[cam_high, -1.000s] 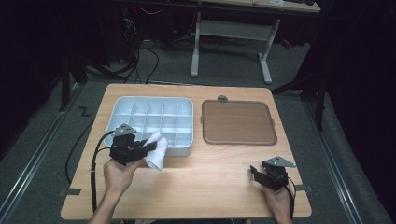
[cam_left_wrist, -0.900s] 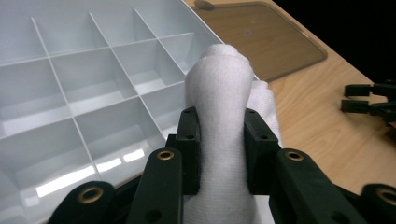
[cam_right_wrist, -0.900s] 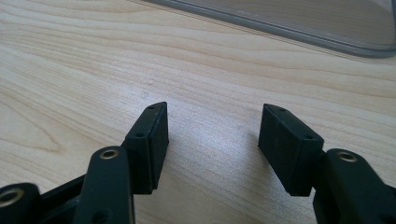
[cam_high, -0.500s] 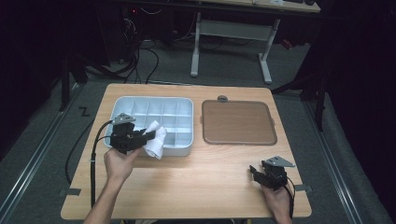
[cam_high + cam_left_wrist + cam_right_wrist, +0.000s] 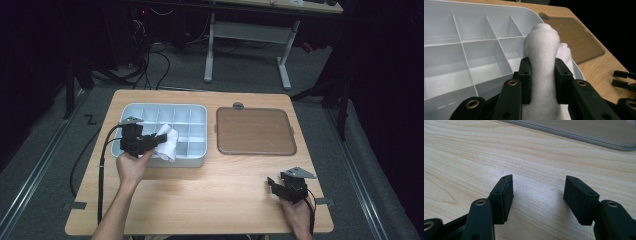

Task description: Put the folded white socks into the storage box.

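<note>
Setting: lab or recording workspace. Evidence: wooden bench (image 5: 200, 200) on grey carpeted floor (image 5: 45, 145); black cables (image 5: 150, 60) trailing behind; white metal-legged desk (image 5: 245, 35) at the rear; dark surroundings.

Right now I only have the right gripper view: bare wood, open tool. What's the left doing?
Observer: The left tool is shut on a rolled white cloth, pads squeezing its middle.
Operator: Where's it holding that?
Observer: Over the near right part of the white divided tray, above its compartments.
Operator: The grey edge at the top of my view?
Observer: That's the brown flat lid lying right of the tray; your right tool sits near the table's front right corner.
</note>
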### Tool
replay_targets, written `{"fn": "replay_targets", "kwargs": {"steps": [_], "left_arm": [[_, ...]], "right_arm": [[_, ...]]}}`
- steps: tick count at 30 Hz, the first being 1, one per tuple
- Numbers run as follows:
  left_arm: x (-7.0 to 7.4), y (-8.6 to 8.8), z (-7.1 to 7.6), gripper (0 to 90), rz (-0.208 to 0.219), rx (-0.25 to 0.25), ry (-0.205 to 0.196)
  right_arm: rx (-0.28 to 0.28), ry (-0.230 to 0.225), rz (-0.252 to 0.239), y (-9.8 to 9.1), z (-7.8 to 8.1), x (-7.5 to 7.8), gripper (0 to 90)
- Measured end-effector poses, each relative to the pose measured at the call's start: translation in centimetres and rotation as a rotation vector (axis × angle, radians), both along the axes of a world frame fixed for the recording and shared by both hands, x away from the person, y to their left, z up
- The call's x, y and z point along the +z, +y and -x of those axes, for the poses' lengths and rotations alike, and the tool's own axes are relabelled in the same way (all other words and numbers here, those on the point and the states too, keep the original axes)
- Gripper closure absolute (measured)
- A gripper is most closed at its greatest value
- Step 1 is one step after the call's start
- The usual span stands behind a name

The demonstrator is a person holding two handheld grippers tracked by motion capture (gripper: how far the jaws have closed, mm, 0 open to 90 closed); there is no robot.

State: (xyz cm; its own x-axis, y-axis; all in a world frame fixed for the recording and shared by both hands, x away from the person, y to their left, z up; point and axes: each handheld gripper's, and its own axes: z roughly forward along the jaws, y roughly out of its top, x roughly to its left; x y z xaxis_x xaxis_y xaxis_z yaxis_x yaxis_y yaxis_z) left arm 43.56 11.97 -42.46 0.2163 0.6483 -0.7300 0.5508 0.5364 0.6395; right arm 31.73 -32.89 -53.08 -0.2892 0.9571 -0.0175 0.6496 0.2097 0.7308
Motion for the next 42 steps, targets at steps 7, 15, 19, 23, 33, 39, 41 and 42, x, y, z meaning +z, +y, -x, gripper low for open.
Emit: {"fn": "replay_targets", "kwargs": {"steps": [7, 15, 19, 23, 33, 39, 41, 42], "left_arm": [[-1.4, 0.3, -0.7, 72.1, 0.016, 0.039, 0.039], [-2.4, 0.1, -1.2, 72.1, -0.01, 0.063, 0.051], [-3.0, 0.4, -1.5, 72.1, -0.022, 0.094, 0.065], [-3.5, 0.4, -1.5, 72.1, -0.047, 0.114, 0.07], [-4.3, -0.6, -1.5, 72.1, -0.179, 0.112, 0.048], [-4.7, -1.2, -1.4, 72.3, -0.286, 0.095, 0.05], [-4.8, -1.5, -1.3, 72.3, -0.316, 0.094, 0.047], [-4.8, -1.6, -1.2, 72.3, -0.329, 0.095, 0.044]], "right_arm": [[0.001, -0.002, 0.004, 0.0, 0.0, 0.0, 41.5], [-0.001, -0.006, 0.009, 0.1, 0.1, 0.0, 41.5], [-0.002, -0.005, 0.008, 0.1, 0.1, 0.0, 41.5], [0.004, -0.017, 0.028, 0.2, 0.2, 0.0, 42.0], [0.003, -0.02, 0.035, 0.4, 0.4, 0.0, 42.2], [0.004, -0.016, 0.029, 0.3, 0.4, 0.0, 42.3], [0.002, -0.011, 0.017, 0.2, 0.3, 0.0, 42.5], [0.002, -0.005, 0.01, 0.1, 0.3, 0.0, 42.5]]}}
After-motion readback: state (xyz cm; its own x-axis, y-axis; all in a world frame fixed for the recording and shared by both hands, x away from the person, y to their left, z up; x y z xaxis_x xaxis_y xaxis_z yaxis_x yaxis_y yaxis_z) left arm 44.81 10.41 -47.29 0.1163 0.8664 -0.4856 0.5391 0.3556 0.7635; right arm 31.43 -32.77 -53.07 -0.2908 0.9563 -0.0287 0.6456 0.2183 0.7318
